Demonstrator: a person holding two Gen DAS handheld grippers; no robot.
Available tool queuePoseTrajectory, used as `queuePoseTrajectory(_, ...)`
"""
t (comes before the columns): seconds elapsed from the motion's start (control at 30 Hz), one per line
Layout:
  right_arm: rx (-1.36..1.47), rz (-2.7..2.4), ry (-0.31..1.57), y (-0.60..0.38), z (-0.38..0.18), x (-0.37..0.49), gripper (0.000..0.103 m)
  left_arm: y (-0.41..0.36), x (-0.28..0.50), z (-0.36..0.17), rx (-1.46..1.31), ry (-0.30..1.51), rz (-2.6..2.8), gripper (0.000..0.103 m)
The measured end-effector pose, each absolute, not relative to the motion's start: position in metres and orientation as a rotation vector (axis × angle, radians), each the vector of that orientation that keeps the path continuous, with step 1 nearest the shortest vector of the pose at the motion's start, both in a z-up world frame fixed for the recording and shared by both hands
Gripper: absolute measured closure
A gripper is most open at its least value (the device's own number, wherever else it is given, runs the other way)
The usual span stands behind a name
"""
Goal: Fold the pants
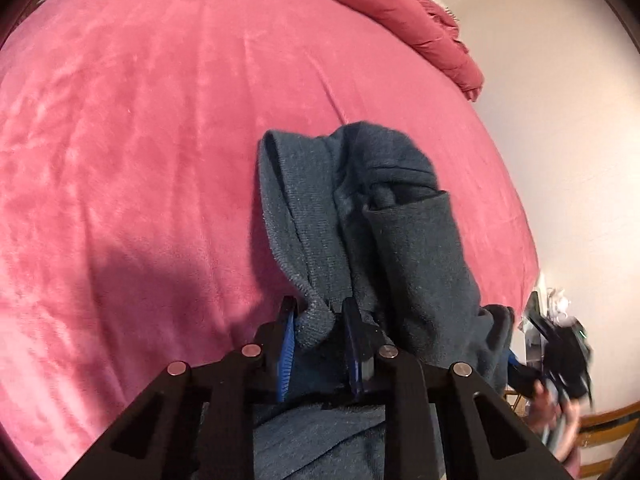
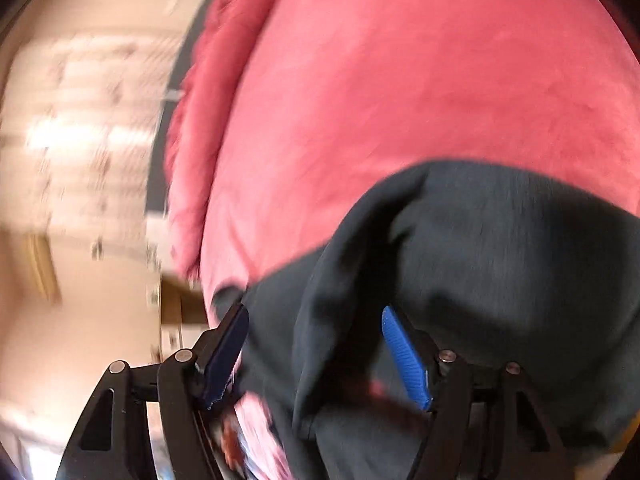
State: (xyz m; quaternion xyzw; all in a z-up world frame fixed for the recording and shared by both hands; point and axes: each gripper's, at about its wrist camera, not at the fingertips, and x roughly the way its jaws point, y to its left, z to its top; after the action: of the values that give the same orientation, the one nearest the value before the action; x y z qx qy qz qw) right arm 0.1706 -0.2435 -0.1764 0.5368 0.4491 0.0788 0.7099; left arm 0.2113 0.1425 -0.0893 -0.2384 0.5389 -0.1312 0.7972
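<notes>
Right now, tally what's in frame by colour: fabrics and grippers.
Pink bedding: 2, blanket and bunched duvet
Dark blue-grey pants: 1
Black grippers with blue pads: 2, left gripper, right gripper
Total: 5

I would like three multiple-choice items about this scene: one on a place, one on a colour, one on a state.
1. Where do the pants lie?
A. on the pink bed cover
B. on a wooden floor
C. in a basket

2. What colour are the gripper pads?
A. green
B. blue
C. white

3. How is the left gripper?
A. wide open, empty
B. out of view
C. closed on a fold of the pants

Answers:
1 A, pink cover surrounds the dark cloth.
2 B, ribbed blue pads show in both views.
3 C, the hem is pinched between its pads.
</notes>
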Motion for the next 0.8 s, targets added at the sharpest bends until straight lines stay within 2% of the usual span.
queuePoseTrajectory(0.1,1.245,0.131,1.015,-0.25,-0.196,0.192,0.034,0.149,0.203,-0.082,-0.498,1.123,-0.307,0.083)
queuePoseTrajectory(0.17,1.236,0.103,1.025,-0.25,-0.203,0.202,0.049,0.156,0.198,-0.079,-0.508,1.11,-0.319,0.084)
queuePoseTrajectory(0.2,1.21,0.099,1.038,-0.248,-0.201,0.207,0.07,0.16,0.194,-0.076,-0.515,1.1,-0.327,0.084)
queuePoseTrajectory(0.23,1.139,0.063,1.065,-0.243,-0.197,0.21,0.082,0.165,0.19,-0.072,-0.523,1.089,-0.334,0.084)
queuePoseTrajectory(0.33,1.021,0.12,1.06,-0.225,-0.181,0.215,0.092,0.176,0.177,-0.063,-0.549,1.058,-0.343,0.084)
queuePoseTrajectory(0.63,0.738,0.315,0.905,-0.199,-0.062,0.239,0.095,0.241,0.121,-0.027,-0.654,0.907,-0.303,0.085)
queuePoseTrajectory(0.8,0.695,0.407,0.848,-0.154,-0.01,0.252,0.095,0.284,0.086,-0.003,-0.708,0.821,-0.241,0.085)
